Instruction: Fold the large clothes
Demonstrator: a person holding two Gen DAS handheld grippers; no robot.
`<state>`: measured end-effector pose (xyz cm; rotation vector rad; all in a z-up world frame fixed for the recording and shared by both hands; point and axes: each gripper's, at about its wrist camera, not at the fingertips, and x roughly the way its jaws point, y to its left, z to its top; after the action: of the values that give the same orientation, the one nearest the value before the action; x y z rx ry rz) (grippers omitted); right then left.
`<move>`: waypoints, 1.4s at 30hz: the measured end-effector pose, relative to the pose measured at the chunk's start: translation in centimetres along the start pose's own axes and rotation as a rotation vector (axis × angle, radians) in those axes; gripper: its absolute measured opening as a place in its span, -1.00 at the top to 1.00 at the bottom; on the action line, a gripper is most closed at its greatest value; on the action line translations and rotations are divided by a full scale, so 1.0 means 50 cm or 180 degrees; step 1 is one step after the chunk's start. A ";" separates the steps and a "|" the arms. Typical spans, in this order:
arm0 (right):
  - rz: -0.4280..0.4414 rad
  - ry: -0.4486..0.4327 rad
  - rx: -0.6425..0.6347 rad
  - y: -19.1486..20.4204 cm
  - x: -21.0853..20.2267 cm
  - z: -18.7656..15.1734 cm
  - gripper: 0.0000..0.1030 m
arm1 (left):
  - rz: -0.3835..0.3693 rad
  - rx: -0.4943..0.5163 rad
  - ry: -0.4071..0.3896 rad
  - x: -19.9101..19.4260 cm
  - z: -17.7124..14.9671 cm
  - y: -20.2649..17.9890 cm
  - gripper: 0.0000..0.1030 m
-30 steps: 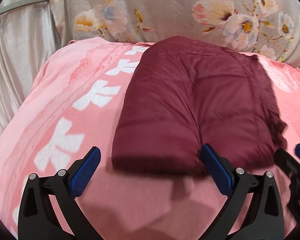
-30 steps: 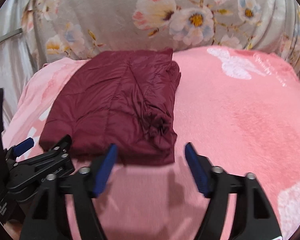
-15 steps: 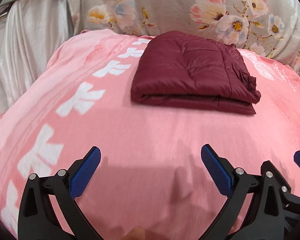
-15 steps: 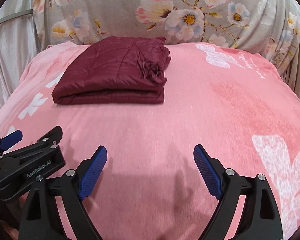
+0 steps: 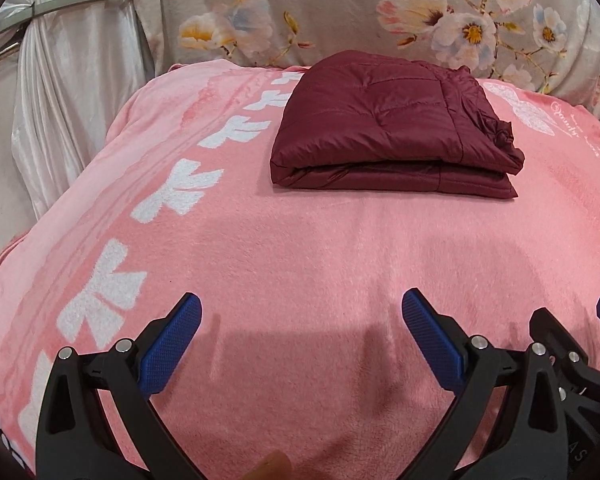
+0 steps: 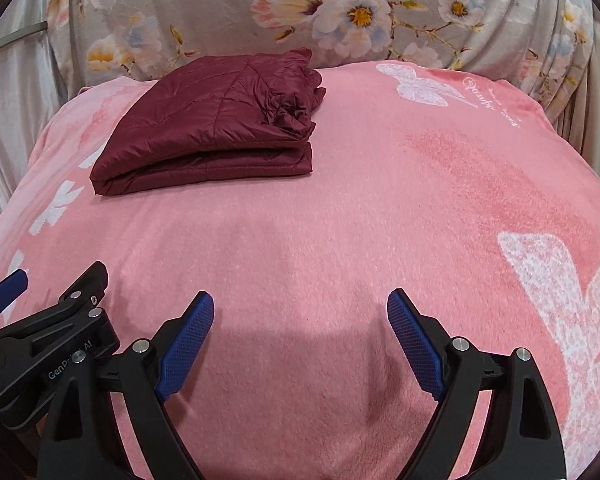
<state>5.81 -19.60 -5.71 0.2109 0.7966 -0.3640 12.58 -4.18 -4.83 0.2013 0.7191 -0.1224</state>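
A dark red quilted jacket (image 5: 384,128) lies folded into a flat rectangular stack on the far part of the pink blanket (image 5: 300,264). The right wrist view has the same jacket (image 6: 216,120) at upper left, its bunched edge facing right. My left gripper (image 5: 300,312) hovers open over bare blanket, well short of the jacket, with nothing between its blue pads. My right gripper (image 6: 300,312) is open too and holds nothing. Each gripper shows at the edge of the other's view: the right one (image 5: 580,344) and the left one (image 6: 52,312).
The pink blanket with white butterfly prints (image 6: 560,280) covers the whole surface. A grey floral cloth (image 5: 380,12) rises behind it. Pale satin drapery (image 5: 68,92) hangs at the left. A fingertip (image 5: 272,466) shows at the bottom edge.
Both grippers have drawn back from the jacket's near edge, so it now sits far off and free. The right jaws stand wider than a second ago.
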 end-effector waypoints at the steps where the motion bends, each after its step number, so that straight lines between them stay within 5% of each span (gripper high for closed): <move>1: -0.0006 -0.0001 -0.0004 0.001 0.000 0.000 -0.68 | 0.0005 -0.0001 0.0002 0.000 -0.001 0.000 -0.90; 42: -0.0152 -0.0076 -0.0114 0.012 -0.010 -0.004 -0.68 | -0.0001 -0.0072 -0.0019 -0.002 -0.004 0.009 -0.90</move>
<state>5.59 -18.87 -5.43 0.1541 0.7851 -0.3963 12.47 -3.68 -4.82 0.1792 0.7143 -0.1152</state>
